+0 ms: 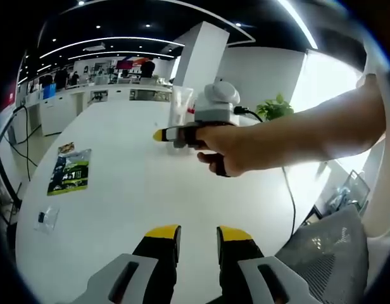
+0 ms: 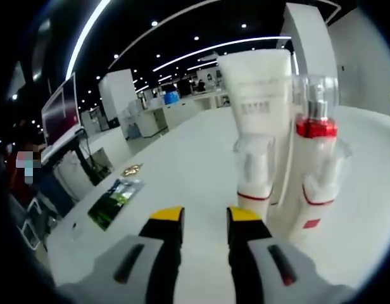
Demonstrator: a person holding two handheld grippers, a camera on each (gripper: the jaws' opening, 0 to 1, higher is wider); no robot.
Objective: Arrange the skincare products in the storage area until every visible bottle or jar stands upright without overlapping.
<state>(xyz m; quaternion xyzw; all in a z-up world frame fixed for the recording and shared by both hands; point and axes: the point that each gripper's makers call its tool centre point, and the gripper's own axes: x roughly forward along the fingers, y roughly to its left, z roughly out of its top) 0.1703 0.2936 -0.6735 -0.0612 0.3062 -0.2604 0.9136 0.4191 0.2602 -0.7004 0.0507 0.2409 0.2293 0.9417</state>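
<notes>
Right gripper [image 2: 204, 218], tube [image 2: 258, 101] base hidden.

No word, brand or number can be read with any certainty in either view. The white tube [image 2: 257, 95] carries a block of small grey print below its top edge, but the lines blur together. The bottle with the red collar [image 2: 314, 158] has a small red patch low on its side, possibly a label, with no letters I can make out. The green and black packet [image 1: 69, 171] lying on the white table [image 1: 138, 190] shows pale marks on its face, too small to read; the same packet [image 2: 114, 201] is just as blurred in the right gripper view.
</notes>
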